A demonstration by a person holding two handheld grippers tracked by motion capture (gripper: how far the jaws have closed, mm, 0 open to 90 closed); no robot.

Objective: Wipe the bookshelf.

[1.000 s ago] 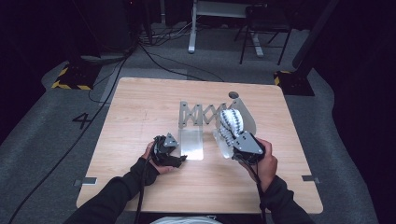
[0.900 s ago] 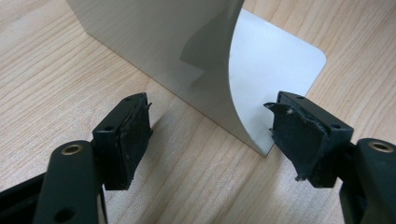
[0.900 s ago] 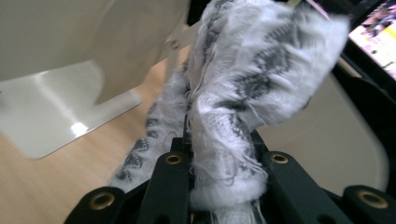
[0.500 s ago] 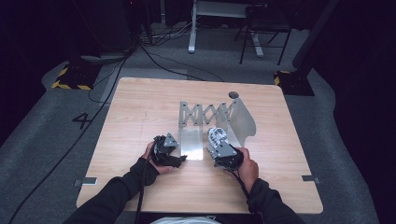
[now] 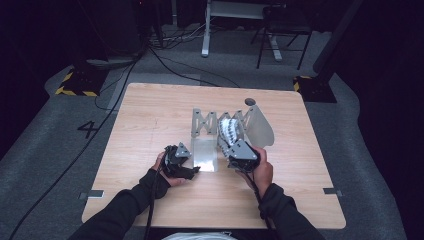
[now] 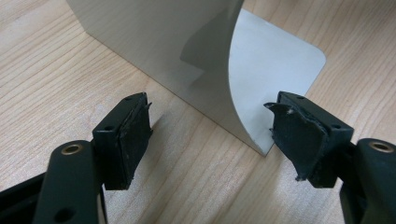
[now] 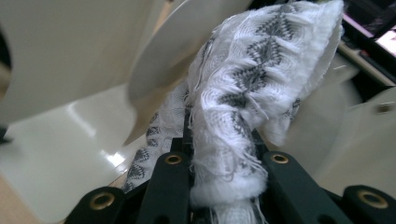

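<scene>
A white cloth with a grey zigzag pattern [image 5: 229, 131] [image 7: 252, 93] hangs bunched in my right gripper [image 5: 235, 146] [image 7: 224, 177], whose jaws are shut on its folded edge. The cloth stands up among the plates of a metal accordion rack [image 5: 210, 121], with pale plates [image 7: 70, 46] close on both sides. My left gripper [image 5: 194, 169] [image 6: 215, 135] rests on the table at the rack's near left. It is open, its pads [image 6: 133, 135] either side of the corner of an upright metal plate [image 6: 154, 46], touching nothing.
The rack's flat base plate [image 5: 204, 154] lies between the two hands, and a curved plate [image 5: 261, 126] rises at its right. A round hole [image 5: 249, 101] sits in the wooden table [image 5: 150, 115] behind the rack. Cables and stand legs lie on the floor beyond.
My right gripper has carried the cloth leftward and a little lower, in among the rack's plates. The left gripper has stayed put.
</scene>
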